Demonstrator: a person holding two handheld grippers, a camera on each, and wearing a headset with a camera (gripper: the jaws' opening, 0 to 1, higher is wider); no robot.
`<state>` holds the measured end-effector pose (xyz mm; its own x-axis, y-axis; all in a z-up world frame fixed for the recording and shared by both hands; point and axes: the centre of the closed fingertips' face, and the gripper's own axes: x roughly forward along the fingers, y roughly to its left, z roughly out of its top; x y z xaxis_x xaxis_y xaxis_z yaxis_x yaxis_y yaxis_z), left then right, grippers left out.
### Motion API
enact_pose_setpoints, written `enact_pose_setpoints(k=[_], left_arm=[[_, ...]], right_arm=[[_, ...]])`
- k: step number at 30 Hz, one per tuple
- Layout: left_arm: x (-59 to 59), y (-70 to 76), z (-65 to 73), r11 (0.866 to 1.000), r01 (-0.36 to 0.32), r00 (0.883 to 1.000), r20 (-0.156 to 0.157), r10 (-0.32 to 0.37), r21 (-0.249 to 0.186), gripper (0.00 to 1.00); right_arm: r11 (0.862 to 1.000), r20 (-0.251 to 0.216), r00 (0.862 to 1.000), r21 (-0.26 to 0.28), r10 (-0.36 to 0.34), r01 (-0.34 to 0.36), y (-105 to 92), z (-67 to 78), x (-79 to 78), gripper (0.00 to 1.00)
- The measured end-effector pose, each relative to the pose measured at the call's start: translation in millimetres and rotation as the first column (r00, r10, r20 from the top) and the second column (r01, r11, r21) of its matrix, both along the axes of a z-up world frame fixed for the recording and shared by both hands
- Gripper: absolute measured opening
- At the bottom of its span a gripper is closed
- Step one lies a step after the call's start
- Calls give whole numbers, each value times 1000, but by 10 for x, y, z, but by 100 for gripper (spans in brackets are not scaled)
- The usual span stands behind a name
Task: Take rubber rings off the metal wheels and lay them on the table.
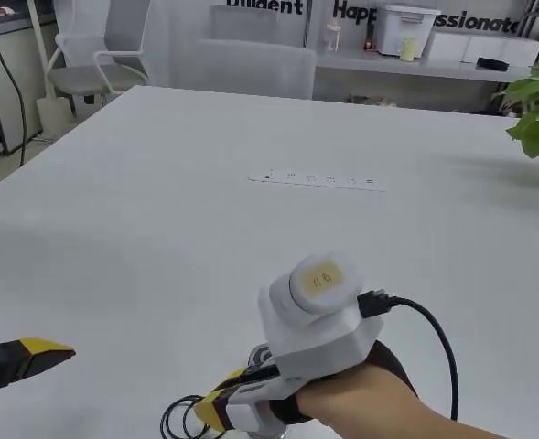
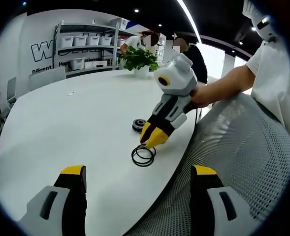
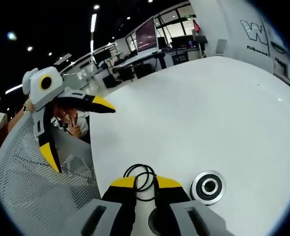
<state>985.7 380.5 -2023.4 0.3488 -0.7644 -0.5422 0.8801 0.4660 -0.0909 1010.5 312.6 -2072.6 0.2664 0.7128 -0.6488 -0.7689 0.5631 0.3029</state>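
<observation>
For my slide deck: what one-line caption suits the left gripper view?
Right gripper, jaws together, tips at loose rubber rings on the white table; metal wheel nearby.

We find the head view bright and evenly lit, a little hazy, with the white surface (image 1: 159,229) nearly washed out and only a faint grey shadow beneath the plant (image 1: 536,114) at the far right. The wall lettering (image 1: 361,11) at the far side is soft. In the gripper views light comes from above: small ceiling spots (image 3: 95,7) and a long strip lamp (image 3: 93,22) glow against a dark ceiling. Both fisheye views bend lines strongly near their edges, and the left claw (image 2: 138,173) looks soft up close.
</observation>
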Motion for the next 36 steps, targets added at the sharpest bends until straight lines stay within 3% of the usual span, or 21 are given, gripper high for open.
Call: enact_pose_setpoints(k=[5, 26, 36], left_arm=[[3, 3, 0, 1000, -1, 1000, 0, 1, -1, 86], [5, 9, 6, 1000, -8, 1000, 1, 8, 0, 85], [13, 12, 6, 1000, -9, 1000, 2, 9, -1, 85]], right_arm=[[1000, 18, 1000, 8, -12, 12, -10, 28, 43, 15], [996, 34, 997, 52, -73, 71, -110, 173, 202, 16], [982, 41, 987, 113, -156, 150, -235, 338, 368, 15]])
